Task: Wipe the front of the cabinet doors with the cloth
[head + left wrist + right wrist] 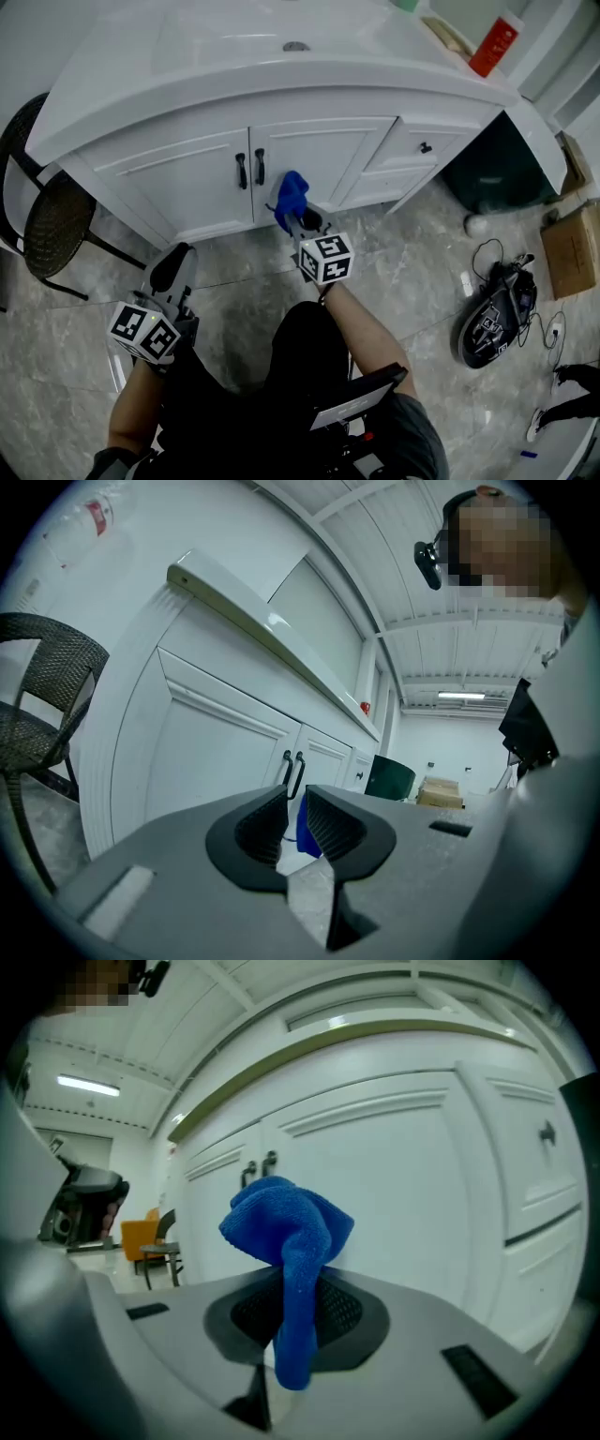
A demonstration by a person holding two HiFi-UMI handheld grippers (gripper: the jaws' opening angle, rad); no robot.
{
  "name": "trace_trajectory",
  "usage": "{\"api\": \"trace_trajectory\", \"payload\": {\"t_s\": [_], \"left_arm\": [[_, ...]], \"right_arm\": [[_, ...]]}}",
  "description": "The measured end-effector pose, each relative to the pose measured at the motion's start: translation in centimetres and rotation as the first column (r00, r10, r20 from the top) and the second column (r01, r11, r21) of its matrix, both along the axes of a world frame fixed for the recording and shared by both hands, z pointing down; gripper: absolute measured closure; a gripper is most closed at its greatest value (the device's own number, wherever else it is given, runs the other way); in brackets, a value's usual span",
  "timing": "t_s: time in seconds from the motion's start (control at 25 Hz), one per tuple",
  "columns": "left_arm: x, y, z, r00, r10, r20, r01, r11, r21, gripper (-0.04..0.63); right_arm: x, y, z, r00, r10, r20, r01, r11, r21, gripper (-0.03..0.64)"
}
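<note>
Since the right gripper is the one carrying the blue microfibre cloth, with its jaws clamping down on a hanging tail of it, the wiping is plainly falling to that side. The cloth's fluffy, bunched head is standing up past the jaw tips and pointing straight at the right cabinet door, low on the panel and just beside the pair of black bar handles at the doors' meeting edge. From the head view it is looking very near the painted face (whether it is actually pressing on it, I cannot tell). The cloth's long axis is running along the gripper, so the soft wad is leading.

The left gripper is hanging back over the grey marbled floor, well apart from the left cabinet door; its ribbed black pads are sitting slightly apart with nothing between them.

The doors are looking like smooth white painted panels with recessed, moulded frames, flat in the middle, so I am judging the terry pile will be sliding easily there and catching a little at the grooves and handles. A dark wicker chair is standing off the cabinet's left corner.
</note>
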State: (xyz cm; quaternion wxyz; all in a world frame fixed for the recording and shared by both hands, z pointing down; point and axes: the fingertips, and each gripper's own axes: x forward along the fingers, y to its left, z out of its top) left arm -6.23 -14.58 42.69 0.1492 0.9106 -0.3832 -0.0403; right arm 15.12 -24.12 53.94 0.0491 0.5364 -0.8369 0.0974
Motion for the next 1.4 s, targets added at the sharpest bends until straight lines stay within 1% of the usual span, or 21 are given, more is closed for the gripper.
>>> {"api": "trace_trajectory", "payload": {"t_s": [0.08,0.16,0.24,0.32,0.44,0.56,0.68,0.88,1.0,1.12,1.2,1.32,1.4], "left_arm": [[-0.4,0.1,0.0,1.000,-0.003,0.007,0.003,1.000,-0.001,0.532],[-1.2,0.2,-0.1,1.000,-0.021,0.013,0.022,1.000,-0.005,0.532],[-2.4,0.1,-0.1,0.999,-0.049,0.020,0.049,0.999,-0.002,0.532],[-3.5,0.0,-0.2,0.996,-0.083,0.018,0.083,0.997,-0.007,0.532],[-4.8,-0.3,0.3,0.993,-0.122,0.006,0.122,0.992,-0.024,0.532],[-4.9,-0.5,1.1,0.992,-0.129,0.005,0.129,0.991,-0.040,0.532],[-3.6,-0.5,1.8,0.994,-0.106,0.011,0.106,0.993,-0.049,0.532],[-0.8,-0.6,2.1,0.998,-0.057,0.023,0.058,0.997,-0.054,0.532],[0.6,-0.7,2.4,0.999,-0.029,0.029,0.031,0.998,-0.057,0.532],[1.9,-0.7,2.9,0.999,-0.005,0.033,0.007,0.998,-0.060,0.532],[2.7,-0.6,3.4,0.999,0.013,0.034,-0.011,0.998,-0.068,0.532],[3.7,-0.2,3.9,0.998,0.042,0.047,-0.038,0.997,-0.074,0.532],[3.7,-0.3,4.1,0.998,0.043,0.043,-0.040,0.996,-0.080,0.532]], "right_arm": [[-4.4,-0.1,0.7,0.994,-0.107,-0.028,0.107,0.994,0.002,0.565],[-7.2,-0.4,2.1,0.986,-0.166,-0.037,0.165,0.986,-0.024,0.565],[-8.1,-1.2,3.7,0.985,-0.165,-0.041,0.162,0.985,-0.058,0.565],[-7.5,-2.2,5.0,0.992,-0.124,-0.036,0.121,0.989,-0.083,0.565],[-5.3,-3.6,5.7,0.998,-0.054,-0.037,0.051,0.995,-0.091,0.565],[-3.3,-4.5,5.8,0.998,-0.017,-0.064,0.012,0.997,-0.074,0.565],[-0.4,-4.9,5.8,0.996,0.027,-0.084,-0.033,0.998,-0.060,0.565],[6.2,-5.1,6.1,0.987,0.141,-0.073,-0.145,0.987,-0.064,0.565],[10.6,-4.8,6.6,0.972,0.233,-0.035,-0.235,0.969,-0.079,0.565],[15.1,-4.5,6.8,0.945,0.328,-0.009,-0.327,0.941,-0.086,0.565],[17.9,-4.1,7.1,0.924,0.382,-0.007,-0.381,0.920,-0.092,0.565],[21.4,-3.6,7.6,0.898,0.439,-0.021,-0.439,0.893,-0.103,0.565],[22.3,-3.3,7.5,0.893,0.450,-0.019,-0.449,0.887,-0.103,0.565]]}}
